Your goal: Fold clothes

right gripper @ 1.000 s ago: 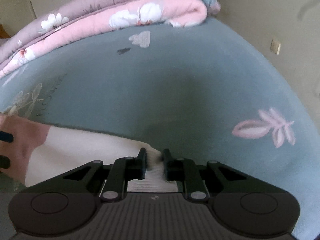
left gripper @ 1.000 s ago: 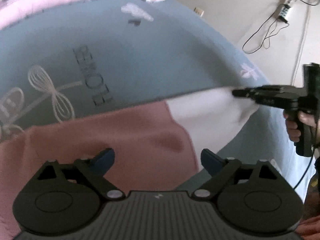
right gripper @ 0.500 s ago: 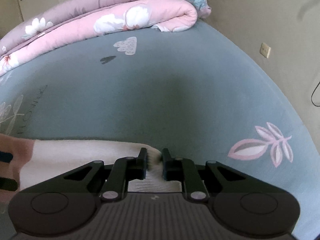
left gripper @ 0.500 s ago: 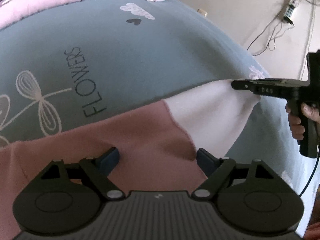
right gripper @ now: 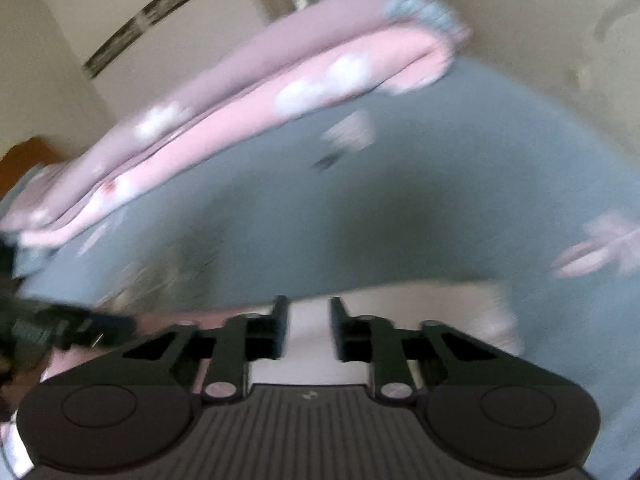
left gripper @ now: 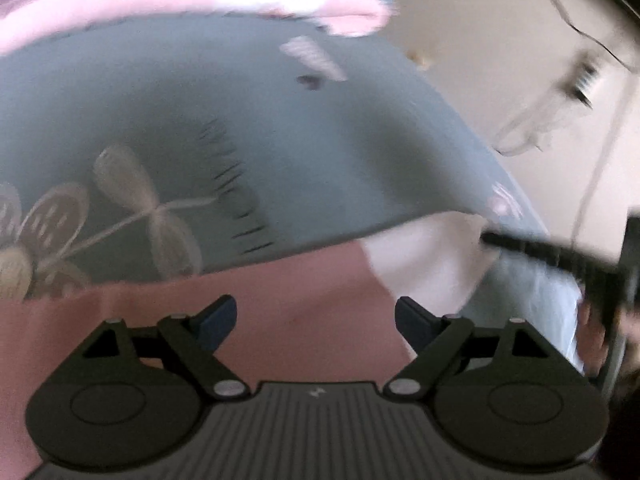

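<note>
Our left gripper (left gripper: 314, 320) hung with its jaws wide apart above the pink part of the garment (left gripper: 304, 300) on the blue-grey bed (left gripper: 280, 152). Our right gripper (right gripper: 308, 328) had its jaws slightly parted over the white sleeve (right gripper: 420, 308); any grip was unclear.

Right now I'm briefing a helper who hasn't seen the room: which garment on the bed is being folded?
Start at the grey-blue bedsheet with its flower print, below the rolled pink quilt. On its near edge lies a flat top. Unlike the floral quilt, it is plain dusty pink with a white sleeve.
</note>
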A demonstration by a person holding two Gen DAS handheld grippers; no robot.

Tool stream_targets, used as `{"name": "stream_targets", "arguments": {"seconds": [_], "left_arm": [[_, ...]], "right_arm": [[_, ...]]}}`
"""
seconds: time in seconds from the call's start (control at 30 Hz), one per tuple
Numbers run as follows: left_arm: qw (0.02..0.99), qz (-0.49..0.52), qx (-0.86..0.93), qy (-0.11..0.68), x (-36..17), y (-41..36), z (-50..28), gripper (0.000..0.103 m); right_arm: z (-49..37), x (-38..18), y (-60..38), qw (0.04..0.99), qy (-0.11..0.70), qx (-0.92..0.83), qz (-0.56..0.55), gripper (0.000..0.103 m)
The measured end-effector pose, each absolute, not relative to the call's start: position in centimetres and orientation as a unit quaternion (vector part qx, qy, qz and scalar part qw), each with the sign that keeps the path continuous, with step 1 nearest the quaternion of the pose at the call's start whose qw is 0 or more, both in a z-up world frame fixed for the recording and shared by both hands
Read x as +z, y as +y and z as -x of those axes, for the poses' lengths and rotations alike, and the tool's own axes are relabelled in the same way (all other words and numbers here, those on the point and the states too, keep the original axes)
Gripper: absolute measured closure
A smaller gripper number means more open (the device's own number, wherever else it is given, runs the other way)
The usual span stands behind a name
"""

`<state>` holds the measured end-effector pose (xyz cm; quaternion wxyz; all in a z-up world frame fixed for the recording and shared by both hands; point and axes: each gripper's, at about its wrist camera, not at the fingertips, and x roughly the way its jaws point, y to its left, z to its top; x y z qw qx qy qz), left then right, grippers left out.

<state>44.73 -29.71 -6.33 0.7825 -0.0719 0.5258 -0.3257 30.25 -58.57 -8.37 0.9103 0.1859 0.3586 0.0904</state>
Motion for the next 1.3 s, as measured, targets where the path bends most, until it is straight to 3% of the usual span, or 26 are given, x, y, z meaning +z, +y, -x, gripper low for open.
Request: {"name": "stream_targets", "arguments": {"seconds": [0.23, 0.3, 0.57, 0.6, 0.63, 0.73, 1.0, 1.07, 1.17, 1.2, 1.23, 1.3], "left_arm": [[0.784, 0.083, -0.304, 0.535, -9.2, -29.6, -45.3, 0.018], [0.804, 0.067, -0.279, 0.521, -9.9, -29.6, -45.6, 0.018], [0.828, 0.047, -0.265, 0.492, -9.7, -30.3, -45.5, 0.018], [0.827, 0.048, -0.272, 0.489, -9.4, -30.6, -45.3, 0.018], [0.825, 0.053, -0.284, 0.485, -8.9, -31.0, -45.0, 0.018], [0.804, 0.082, -0.338, 0.482, -8.0, -33.0, -44.0, 0.018], [0.8, 0.054, -0.368, 0.47, -10.1, -39.3, -42.8, 0.019], [0.825, 0.032, -0.343, 0.449, -10.0, -39.5, -42.9, 0.022], [0.826, 0.045, -0.326, 0.458, -9.6, -38.9, -43.3, 0.023], [0.822, 0.054, -0.329, 0.462, -9.4, -38.7, -43.3, 0.023], [0.82, 0.058, -0.333, 0.462, -9.1, -38.5, -43.2, 0.022], [0.82, 0.057, -0.34, 0.458, -8.5, -38.2, -42.7, 0.022]], "right_arm": [[-33.0, -13.3, -51.1, 0.88, 0.413, 0.158, -0.173, 0.093], [-33.1, -14.1, -51.7, 0.881, 0.415, 0.144, -0.174, 0.103], [-30.2, -14.6, -59.6, 0.887, 0.387, 0.049, -0.248, 0.103], [-29.9, -14.3, -59.8, 0.89, 0.383, 0.041, -0.244, 0.102], [-29.6, -13.9, -59.6, 0.896, 0.373, 0.04, -0.239, 0.094], [-29.0, -13.0, -59.1, 0.908, 0.349, 0.038, -0.226, 0.089], [-27.9, -15.5, -63.4, 0.894, 0.355, -0.025, -0.273, 0.093], [-27.1, -15.4, -64.7, 0.893, 0.346, -0.049, -0.284, 0.102], [-25.8, -15.2, -66.7, 0.89, 0.333, -0.084, -0.299, 0.094], [-25.3, -15.1, -67.3, 0.889, 0.329, -0.096, -0.304, 0.083], [-25.0, -15.0, -67.7, 0.889, 0.317, -0.095, -0.317, 0.08], [-25.1, -14.8, -67.5, 0.892, 0.308, -0.09, -0.32, 0.08]]}}
